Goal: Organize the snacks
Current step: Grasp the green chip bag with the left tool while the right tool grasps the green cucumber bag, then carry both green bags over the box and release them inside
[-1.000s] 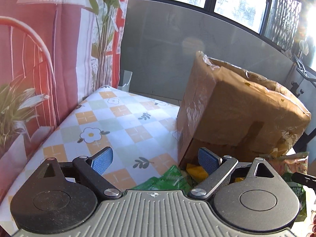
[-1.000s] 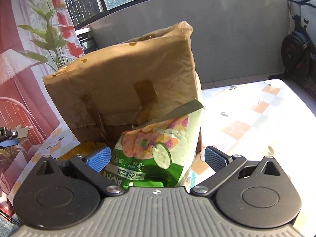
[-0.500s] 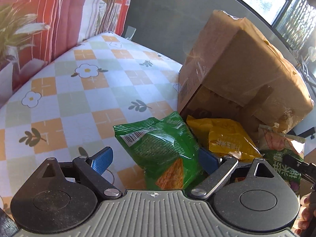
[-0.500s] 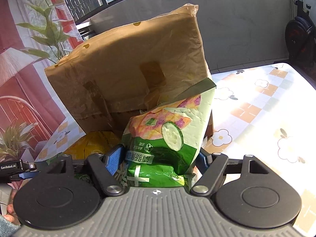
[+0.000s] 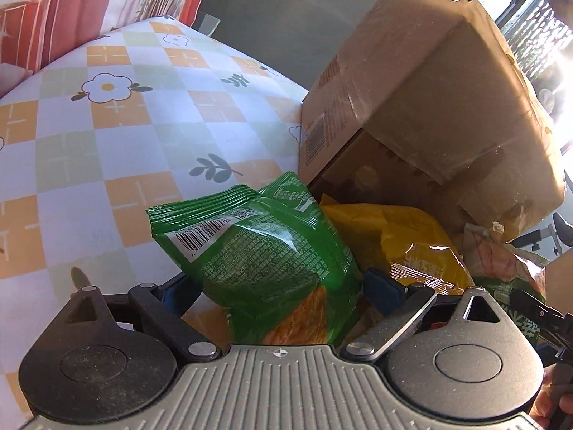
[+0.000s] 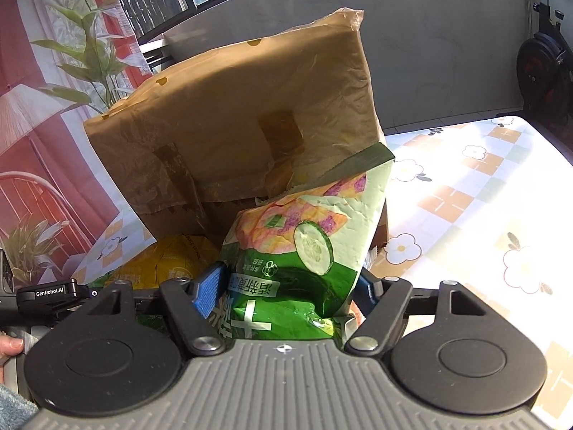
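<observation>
In the right wrist view the right hand-held gripper [image 6: 284, 292] fills the bottom of the frame, its blue pads [image 6: 207, 294] pressed against both sides of a pale green cucumber chip bag [image 6: 304, 251], which it holds upright at lower centre. Just behind that bag, filling the middle of the frame, a brown cardboard box [image 6: 232, 125] lies tipped on its side with its top flap hanging over the snacks. A yellow snack bag [image 6: 168, 265] sits at lower left, under the flap.

In the left wrist view the left hand-held gripper [image 5: 275, 290] stands fairly wide around a dark green chip bag [image 5: 261, 258] at lower centre. The bag lies between its fingers; the right blue pad [image 5: 383, 290] sits just beside the bag with a small gap, the left one is mostly hidden, so no firm grip shows. Right of the bag lies the yellow snack bag [image 5: 404, 243], half inside the open mouth of the cardboard box [image 5: 429, 89] at upper right. The cucumber bag [image 5: 501, 265] shows at the right edge. Everything rests on a table [image 5: 107, 143] covered with a checked flower-print cloth, spreading to the left.
</observation>
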`<state>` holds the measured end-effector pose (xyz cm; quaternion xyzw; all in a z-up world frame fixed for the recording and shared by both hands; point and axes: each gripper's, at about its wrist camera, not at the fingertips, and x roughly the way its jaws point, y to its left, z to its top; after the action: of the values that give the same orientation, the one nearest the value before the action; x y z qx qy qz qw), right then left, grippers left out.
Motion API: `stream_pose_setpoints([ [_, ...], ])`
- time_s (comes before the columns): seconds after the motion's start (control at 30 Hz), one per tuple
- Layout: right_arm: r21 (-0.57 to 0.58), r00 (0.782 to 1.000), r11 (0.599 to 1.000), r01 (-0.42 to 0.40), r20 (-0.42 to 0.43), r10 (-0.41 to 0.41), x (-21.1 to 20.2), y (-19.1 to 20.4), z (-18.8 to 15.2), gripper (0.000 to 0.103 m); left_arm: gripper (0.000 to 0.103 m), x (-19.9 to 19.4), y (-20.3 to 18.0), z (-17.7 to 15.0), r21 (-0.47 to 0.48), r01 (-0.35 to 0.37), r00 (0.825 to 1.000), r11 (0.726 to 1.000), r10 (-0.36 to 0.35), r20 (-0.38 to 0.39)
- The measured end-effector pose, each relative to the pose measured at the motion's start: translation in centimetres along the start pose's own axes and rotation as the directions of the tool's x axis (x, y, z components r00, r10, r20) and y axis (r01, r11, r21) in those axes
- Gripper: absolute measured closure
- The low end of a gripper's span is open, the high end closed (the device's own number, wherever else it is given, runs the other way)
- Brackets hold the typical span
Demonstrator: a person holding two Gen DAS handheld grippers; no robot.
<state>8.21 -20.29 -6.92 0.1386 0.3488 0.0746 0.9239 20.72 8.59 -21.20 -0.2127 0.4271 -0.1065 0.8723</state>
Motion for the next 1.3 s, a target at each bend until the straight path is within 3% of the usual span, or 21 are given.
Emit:
stream_pose_setpoints([
  [0.13, -0.001, 1.000, 1.000, 0.000, 0.000, 0.000, 0.0, 0.0, 0.0, 0.029, 0.022, -1.4, -0.7, -0.1, 0.046, -0.025, 0.999, 0.999, 0.024, 0.022],
  [0.33, 0.019, 1.000, 1.000, -0.003, 0.008, 0.003, -0.5, -0.3, 0.1, 0.031, 0.025, -4.8, -1.1, 0.1, 0.062, -0.068, 0.992, 0.996, 0.061, 0.109],
  [0.47, -0.004, 0.999, 1.000, 0.002, 0.037, -0.002, -1.3, 0.2, 0.4, 0.034, 0.025, -7.5, -1.6, 0.7, 0.090, -0.154, 0.970, 0.984, 0.133, 0.203],
  [0.6, -0.020, 0.997, 1.000, 0.003, 0.072, -0.001, -2.3, 0.2, 0.6, 0.035, 0.025, -9.9, -2.4, 1.3, 0.109, -0.193, 0.949, 0.975, 0.157, 0.273],
  [0.93, -0.040, 0.975, 0.999, -0.018, 0.220, 0.027, -6.9, -0.4, 1.3, 0.037, 0.024, -13.6, -6.6, 2.5, 0.195, -0.183, 0.912, 0.964, 0.093, 0.400],
  [1.2, -0.049, 0.929, 0.999, -0.014, 0.369, 0.031, -11.1, -0.9, 4.4, 0.037, 0.024, -14.9, -10.5, 4.6, 0.291, -0.164, 0.887, 0.943, 0.012, 0.462],
  [1.3, -0.070, 0.912, 0.998, -0.002, 0.409, 0.030, -11.5, -0.7, 6.8, 0.037, 0.024, -15.1, -12.6, 6.1, 0.345, -0.171, 0.868, 0.923, -0.025, 0.496],
])
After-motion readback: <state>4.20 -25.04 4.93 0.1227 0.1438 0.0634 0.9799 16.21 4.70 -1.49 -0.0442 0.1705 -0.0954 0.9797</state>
